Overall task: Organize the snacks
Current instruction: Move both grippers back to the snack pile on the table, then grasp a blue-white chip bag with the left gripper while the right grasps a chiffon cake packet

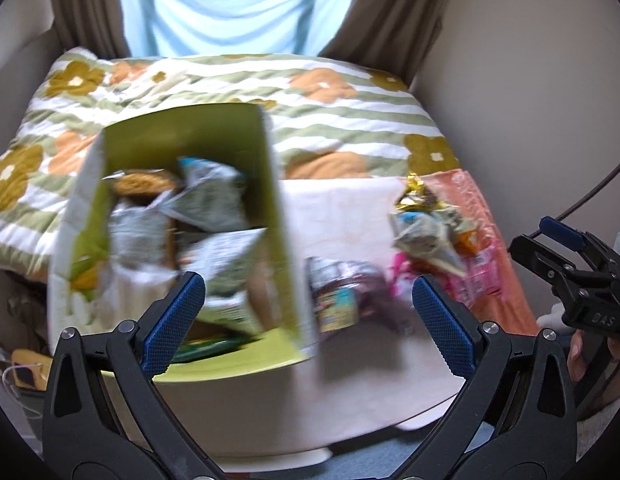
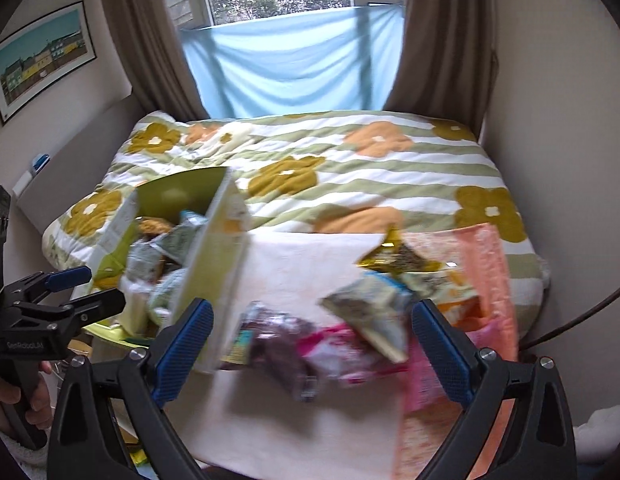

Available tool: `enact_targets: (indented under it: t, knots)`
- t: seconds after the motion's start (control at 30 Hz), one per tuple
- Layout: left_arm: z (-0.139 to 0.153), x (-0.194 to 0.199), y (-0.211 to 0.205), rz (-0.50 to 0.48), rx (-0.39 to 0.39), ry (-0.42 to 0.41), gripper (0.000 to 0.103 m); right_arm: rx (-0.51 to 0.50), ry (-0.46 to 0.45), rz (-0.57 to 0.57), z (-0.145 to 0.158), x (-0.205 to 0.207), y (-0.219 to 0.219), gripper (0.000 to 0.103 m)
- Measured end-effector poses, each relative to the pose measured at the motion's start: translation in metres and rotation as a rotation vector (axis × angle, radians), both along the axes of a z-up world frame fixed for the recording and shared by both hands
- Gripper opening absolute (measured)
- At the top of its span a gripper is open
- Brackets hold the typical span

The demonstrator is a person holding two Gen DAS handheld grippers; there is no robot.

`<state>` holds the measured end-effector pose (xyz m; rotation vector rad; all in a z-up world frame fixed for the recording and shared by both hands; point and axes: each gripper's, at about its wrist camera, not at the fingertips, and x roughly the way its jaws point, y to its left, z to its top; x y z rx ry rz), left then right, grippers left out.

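Observation:
A green cardboard box (image 1: pixel 189 136) (image 2: pixel 181 192) stands on the left of a white cloth (image 1: pixel 342 208) (image 2: pixel 310 264), holding several grey-white snack packets (image 1: pixel 213 196) and a brown one (image 1: pixel 145 184). Loose snacks lie to its right: a dark purple packet (image 1: pixel 350 292) (image 2: pixel 277 344), a grey-white packet (image 1: pixel 426 236) (image 2: pixel 370 308), a gold packet (image 1: pixel 416 192) (image 2: pixel 394 258) and pink packets (image 2: pixel 342 352). My left gripper (image 1: pixel 310 312) is open, above the box's near right corner. My right gripper (image 2: pixel 312 344) is open over the loose snacks, nothing between its fingers.
A flowered, green-striped quilt (image 1: pixel 330 116) (image 2: pixel 350 168) covers the bed behind. A pink-orange cloth (image 1: pixel 482 208) (image 2: pixel 486 264) lies on the right. Brown curtains (image 2: pixel 149 40) and a blue sheet (image 2: pixel 293 68) hang at the window. A cable (image 2: pixel 582 312) runs along the right wall.

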<state>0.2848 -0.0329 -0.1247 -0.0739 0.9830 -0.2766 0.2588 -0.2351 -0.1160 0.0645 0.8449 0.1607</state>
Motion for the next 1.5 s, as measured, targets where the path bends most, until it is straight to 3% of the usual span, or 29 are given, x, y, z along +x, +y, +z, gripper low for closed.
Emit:
enact_targets:
  t: [0.3,0.53,0.87,1.1,1.33,1.5]
  knots:
    - [-0.017,0.031,-0.125,-0.061,0.03,0.045,0.103,-0.007,0.058,0.016,-0.019,0.033,-0.109,0.099]
    - [-0.059,0.056,-0.189,-0.127,0.102,0.139,0.103,-0.005,0.164,0.073,-0.063,0.069,-0.143,0.099]
    - [-0.113,0.089,-0.217,-0.226,0.186,0.234,0.103,-0.058,0.303,0.138,-0.124,0.111,-0.151,0.099]
    - [-0.142,0.11,-0.23,-0.277,0.195,0.29,0.103,-0.046,0.401,0.223,-0.15,0.144,-0.15,0.099]
    - [-0.165,0.122,-0.233,-0.302,0.2,0.337,0.103,0.056,0.524,0.299,-0.177,0.16,-0.149,0.099]
    - [-0.174,0.127,-0.228,-0.303,0.184,0.36,0.103,0.08,0.533,0.298,-0.179,0.16,-0.149,0.099]
